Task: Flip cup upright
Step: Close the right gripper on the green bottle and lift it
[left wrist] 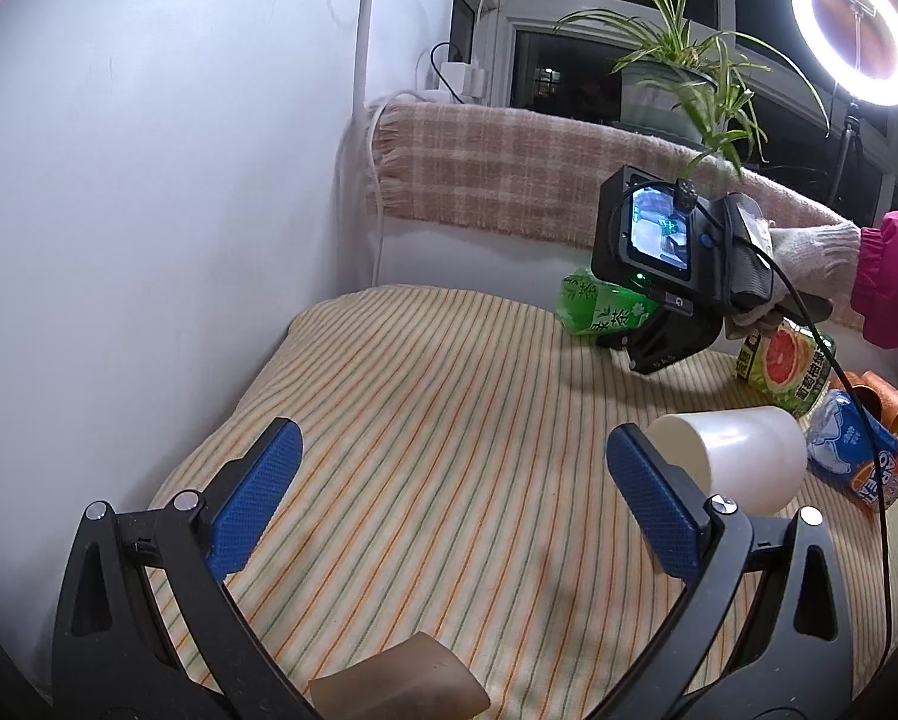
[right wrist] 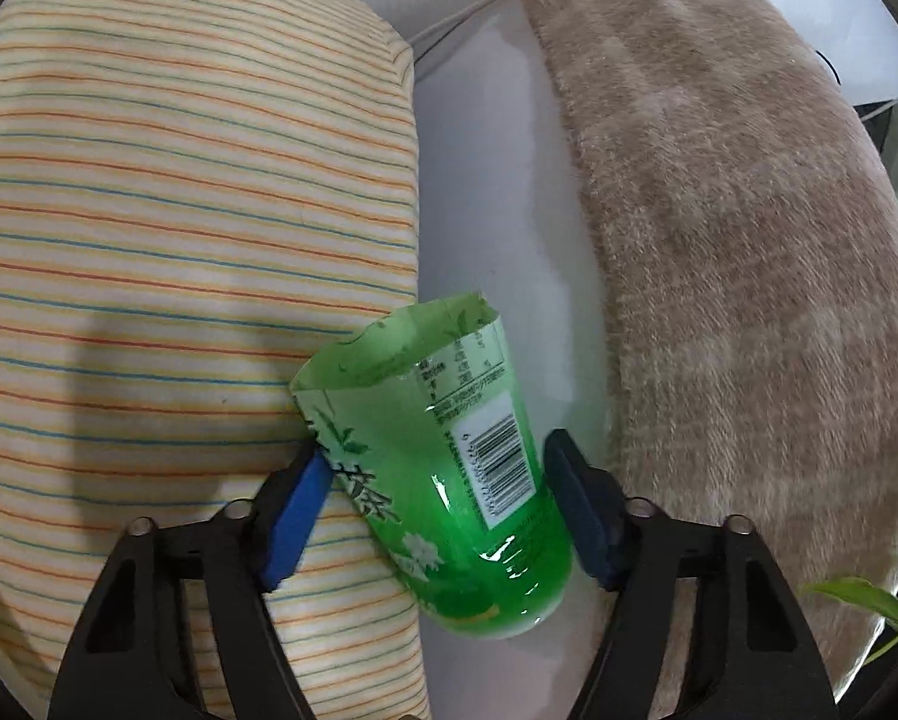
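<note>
A green cut-bottle cup with a tea label lies on its side at the far edge of the striped cloth, its open torn mouth pointing away. My right gripper straddles the cup with its blue pads on either side, the left pad touching the label, the right pad just off it. In the left wrist view the same cup shows under the right gripper. My left gripper is open and empty above the cloth. A white paper cup lies on its side just behind its right finger.
A grapefruit-label cup, a blue and orange Oreo packet and copper cups lie at the right. A pink plaid blanket covers the ledge behind. A white wall stands left. A plant and ring light stand beyond.
</note>
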A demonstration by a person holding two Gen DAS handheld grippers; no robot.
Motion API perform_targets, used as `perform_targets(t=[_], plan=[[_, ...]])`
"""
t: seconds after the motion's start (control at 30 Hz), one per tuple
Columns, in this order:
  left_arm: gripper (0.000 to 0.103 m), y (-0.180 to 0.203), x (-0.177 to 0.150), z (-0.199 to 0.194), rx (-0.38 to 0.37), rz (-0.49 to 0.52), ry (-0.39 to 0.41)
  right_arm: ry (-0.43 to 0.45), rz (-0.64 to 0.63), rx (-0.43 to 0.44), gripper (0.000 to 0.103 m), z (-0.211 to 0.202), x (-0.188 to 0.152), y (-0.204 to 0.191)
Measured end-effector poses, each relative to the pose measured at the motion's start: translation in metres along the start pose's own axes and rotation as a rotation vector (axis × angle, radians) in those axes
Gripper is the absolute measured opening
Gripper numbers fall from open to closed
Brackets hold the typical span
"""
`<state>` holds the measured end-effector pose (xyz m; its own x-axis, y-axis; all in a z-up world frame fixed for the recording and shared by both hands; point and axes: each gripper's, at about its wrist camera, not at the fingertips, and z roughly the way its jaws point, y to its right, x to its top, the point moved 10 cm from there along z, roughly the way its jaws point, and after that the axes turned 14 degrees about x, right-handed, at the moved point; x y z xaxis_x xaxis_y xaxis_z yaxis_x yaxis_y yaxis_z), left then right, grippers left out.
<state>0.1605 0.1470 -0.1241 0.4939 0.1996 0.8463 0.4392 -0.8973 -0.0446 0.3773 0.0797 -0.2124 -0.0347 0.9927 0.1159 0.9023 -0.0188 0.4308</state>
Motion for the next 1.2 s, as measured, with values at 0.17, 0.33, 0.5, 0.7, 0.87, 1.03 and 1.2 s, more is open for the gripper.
perform_targets(t=[0.17, 0.33, 0.5, 0.7, 0.87, 1.03, 1.2], plan=[[0.103, -0.001, 0.000, -0.001, 0.008, 0.001, 0.003, -0.003, -0.019, -0.021, 0.062, 0.006, 0.008, 0.001], [0.103, -0.003, -0.001, -0.006, 0.015, -0.007, 0.005, 0.019, -0.020, -0.047, 0.060, 0.001, 0.013, -0.004], [0.103, -0.007, 0.000, -0.011, 0.025, -0.008, 0.012, 0.067, -0.029, -0.046, 0.060, -0.023, 0.022, -0.018], [0.103, -0.015, 0.002, -0.023, 0.039, -0.018, 0.024, 0.139, -0.025, -0.050, 0.060, -0.064, 0.032, -0.028], [0.103, -0.020, 0.004, -0.037, 0.048, -0.021, 0.046, 0.211, 0.010, -0.080, 0.060, -0.105, 0.026, -0.031], [0.103, -0.019, 0.007, -0.057, 0.046, -0.008, 0.080, 0.311, 0.081, -0.082, 0.060, -0.162, 0.022, -0.044], [0.103, -0.011, 0.009, -0.075, 0.018, 0.010, 0.103, 0.417, 0.200, -0.062, 0.060, -0.214, 0.001, -0.054]])
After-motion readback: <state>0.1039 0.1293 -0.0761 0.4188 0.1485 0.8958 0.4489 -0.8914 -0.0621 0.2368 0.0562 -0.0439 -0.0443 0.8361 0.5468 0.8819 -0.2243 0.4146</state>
